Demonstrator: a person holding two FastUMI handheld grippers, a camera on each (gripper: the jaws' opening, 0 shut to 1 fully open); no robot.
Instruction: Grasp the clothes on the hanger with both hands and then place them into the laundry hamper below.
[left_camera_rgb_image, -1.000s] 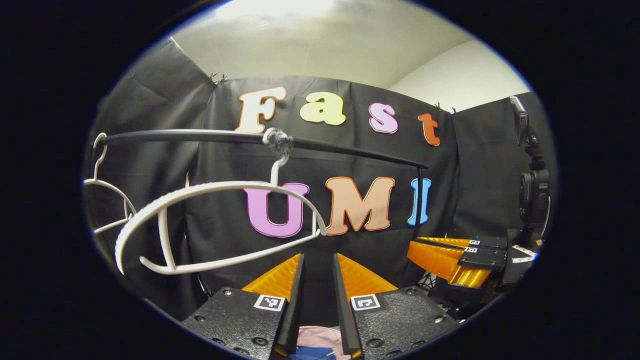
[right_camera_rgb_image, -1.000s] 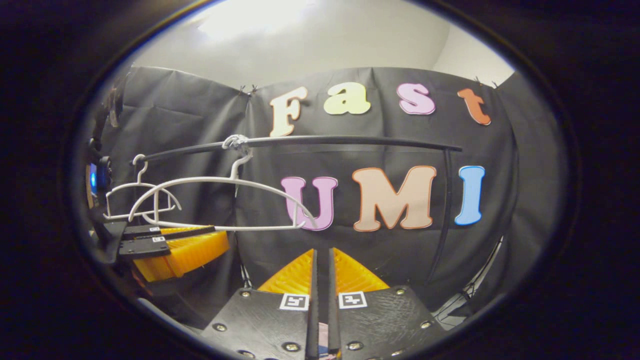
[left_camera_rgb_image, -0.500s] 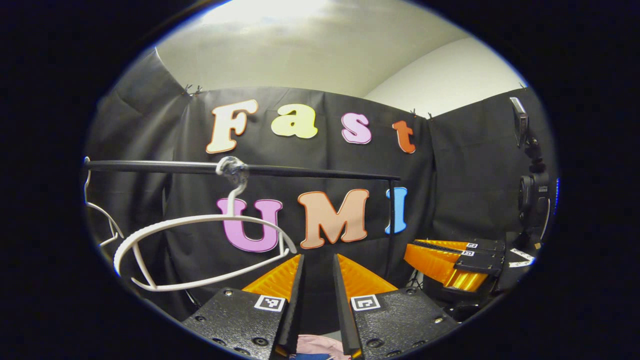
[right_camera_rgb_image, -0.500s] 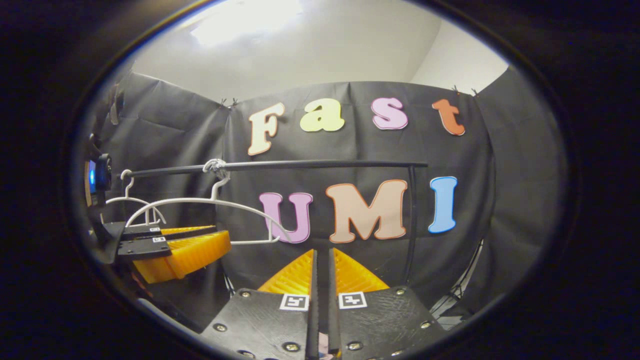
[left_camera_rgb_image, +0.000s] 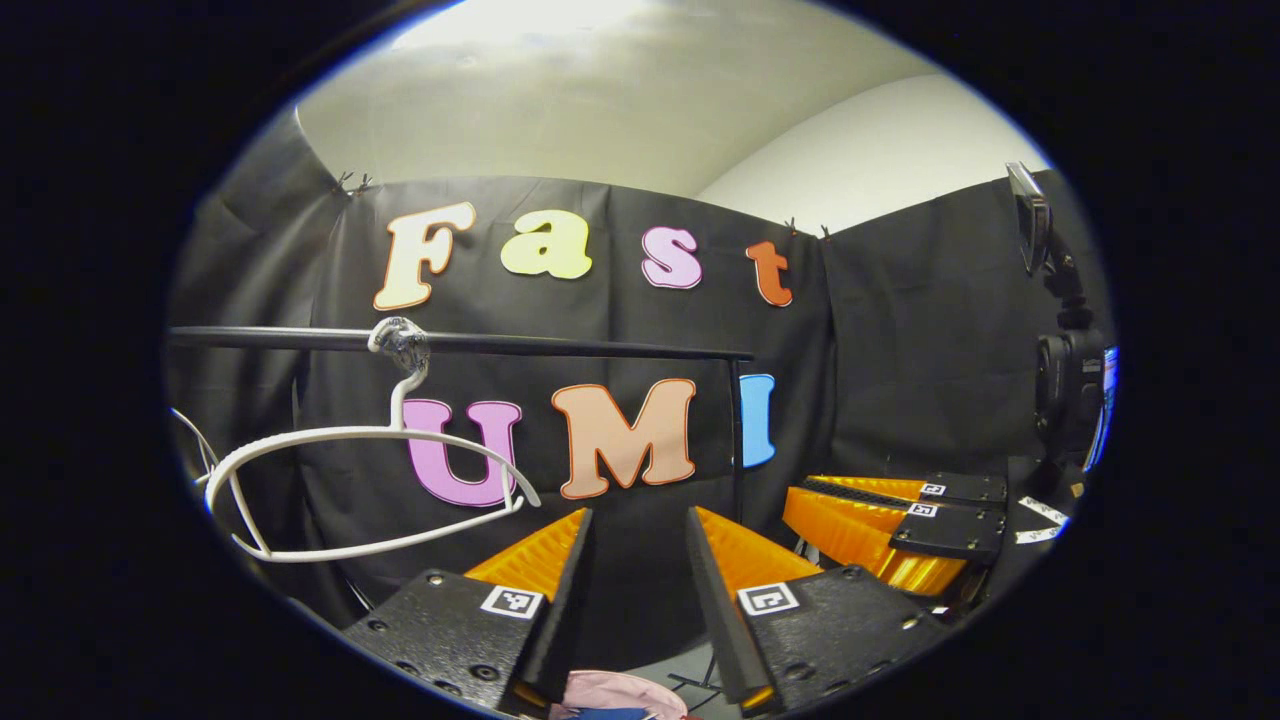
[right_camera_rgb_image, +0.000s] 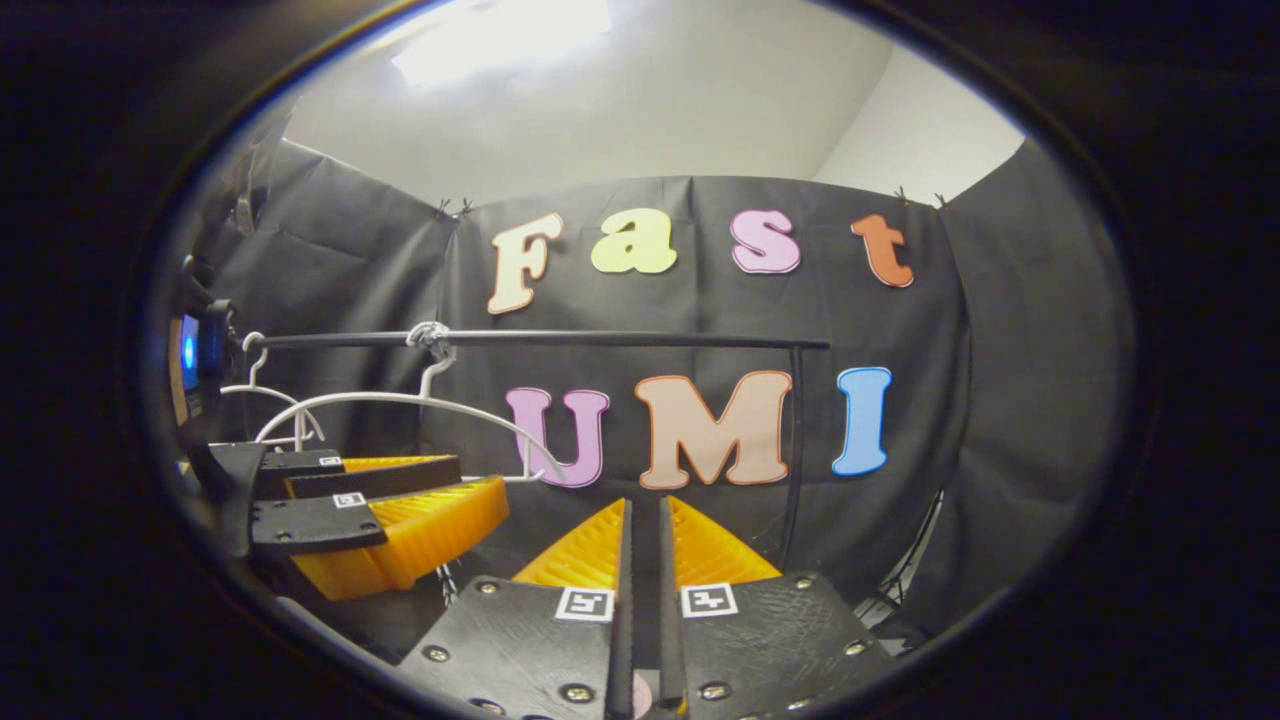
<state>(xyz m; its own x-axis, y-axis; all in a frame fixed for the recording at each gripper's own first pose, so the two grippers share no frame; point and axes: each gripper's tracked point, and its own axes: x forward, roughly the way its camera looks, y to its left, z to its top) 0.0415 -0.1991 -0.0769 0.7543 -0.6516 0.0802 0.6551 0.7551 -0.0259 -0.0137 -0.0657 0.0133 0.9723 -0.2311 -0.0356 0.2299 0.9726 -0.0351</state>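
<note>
Left gripper fingers spread w/ a clear gap; pink-and-blue clothes show low between them, below the tips, not pinched. Right gripper fingers nearly pressed together; a pink sliver sits at their base, can't tell if clamped. White hanger hangs bare up-left of left gripper. Fabric prob. soft, light, floppy: bunch a thick fold, grip deep. Hamper presumably underneath.

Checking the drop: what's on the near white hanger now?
Nothing: the white hanger hangs bare from the black rail. Pink and blue cloth shows low between the left gripper fingers; hamper unseen.
</note>
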